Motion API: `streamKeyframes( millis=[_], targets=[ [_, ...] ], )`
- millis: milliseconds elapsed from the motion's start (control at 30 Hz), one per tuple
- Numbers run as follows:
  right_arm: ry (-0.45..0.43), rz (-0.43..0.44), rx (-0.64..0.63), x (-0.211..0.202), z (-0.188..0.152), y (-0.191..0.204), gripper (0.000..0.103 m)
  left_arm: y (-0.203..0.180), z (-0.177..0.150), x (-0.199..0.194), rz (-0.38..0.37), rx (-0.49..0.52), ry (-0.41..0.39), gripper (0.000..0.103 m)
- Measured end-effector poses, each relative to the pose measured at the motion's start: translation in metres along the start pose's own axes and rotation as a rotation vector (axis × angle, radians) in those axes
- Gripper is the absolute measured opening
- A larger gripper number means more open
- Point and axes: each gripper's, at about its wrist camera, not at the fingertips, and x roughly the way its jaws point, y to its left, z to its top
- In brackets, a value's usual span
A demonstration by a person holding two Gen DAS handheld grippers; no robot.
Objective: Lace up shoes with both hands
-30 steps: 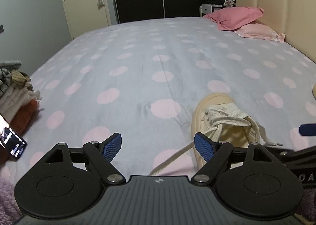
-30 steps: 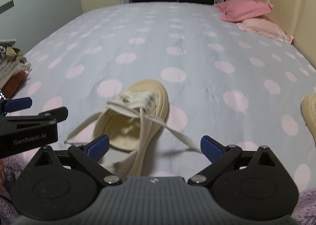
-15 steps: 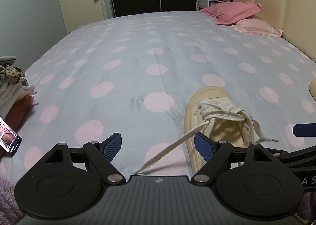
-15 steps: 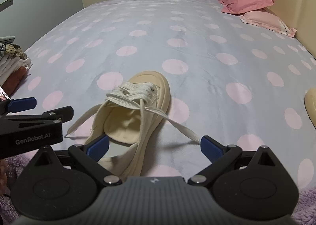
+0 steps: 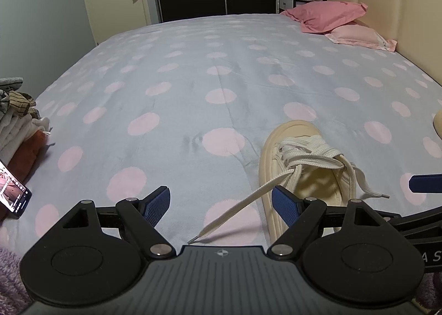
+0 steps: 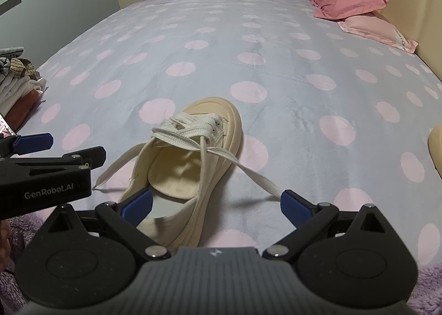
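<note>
A cream shoe (image 5: pixel 301 165) (image 6: pixel 193 154) lies on the polka-dot bed with its toe pointing away, white laces crossed over the front. Its left lace end (image 5: pixel 234 210) trails loose on the bedspread between the fingers of my left gripper (image 5: pixel 221 201), which is open and holds nothing. The right lace end (image 6: pixel 257 176) runs toward the right finger of my right gripper (image 6: pixel 215 201), which is open around the shoe's heel and empty. The left gripper also shows at the left of the right wrist view (image 6: pixel 49 171).
A second cream shoe (image 6: pixel 436 146) sits at the right edge. A pile of folded clothes (image 5: pixel 19 124) and a lit phone (image 5: pixel 13 196) lie at the left. Pink pillows (image 5: pixel 331 16) rest by the headboard at the far right.
Both grippers have pulled back and up a little from the shoe. The left lace end now lies free on the bed between the left gripper's fingers. Both grippers stayed open.
</note>
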Motion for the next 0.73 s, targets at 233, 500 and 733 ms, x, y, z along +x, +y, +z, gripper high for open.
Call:
streamKeyframes(
  millis=[233, 500, 733],
  targets=[
    [-0.002, -0.001, 0.004, 0.0013, -0.0002, 0.0042, 0.1, 0.0016, 0.0007, -0.0001, 0.001, -0.004, -0.004, 0.081],
    [-0.007, -0.001, 0.003, 0.0027, -0.0004, 0.0039, 0.1, -0.0033, -0.0004, -0.0014, 0.002, -0.009, -0.004, 0.081],
    [-0.007, 0.001, 0.004, 0.0018, 0.0004, 0.0035, 0.1, -0.0006, -0.0004, -0.0019, 0.002, -0.011, -0.006, 0.081]
  ],
)
